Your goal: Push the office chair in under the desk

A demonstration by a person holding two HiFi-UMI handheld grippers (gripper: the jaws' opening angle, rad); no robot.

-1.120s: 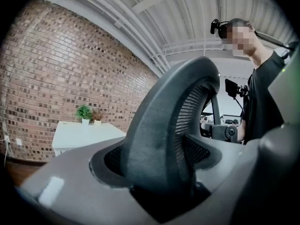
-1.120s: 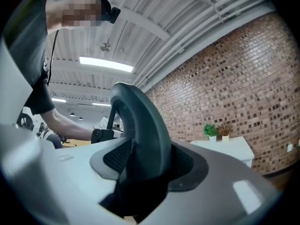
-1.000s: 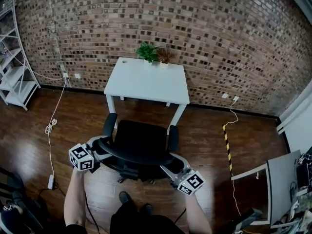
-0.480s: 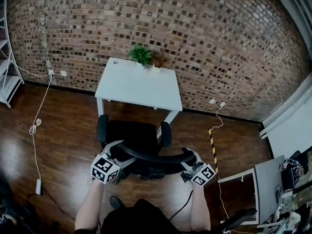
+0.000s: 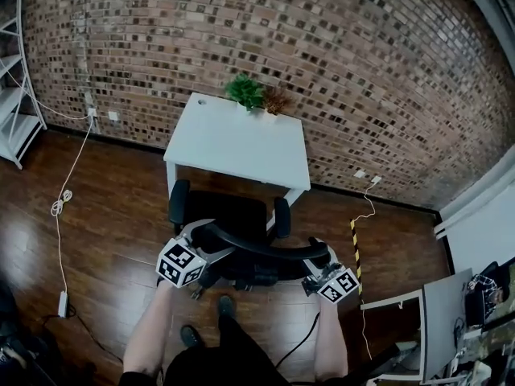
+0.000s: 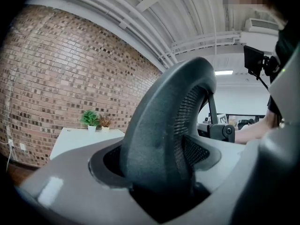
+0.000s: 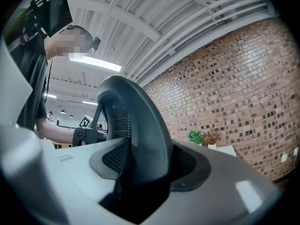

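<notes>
the black mesh-backed office chair [image 5: 229, 219] stands right in front of the person, its curved backrest rim caught at both ends: the left hand-held gripper [image 5: 203, 238] clamps the rim's left end and the right hand-held gripper [image 5: 319, 260] clamps its right end, and in each gripper view the dark rim fills the gap between the jaws. the chair faces the white rectangular worktop [image 5: 241, 143], with the front of the seat at the worktop's near edge and both armrests just outside it. the worktop sits against a red-brown brick wall [image 5: 322, 63] on a dark wooden floor [image 5: 113, 207], with two small potted plants [image 5: 257, 95] at its back edge and a white shelf unit [image 5: 14, 95] far to the left. both bare forearms [image 5: 153, 328] reach forward and slightly outward, the marker cubes nearest the body.
</notes>
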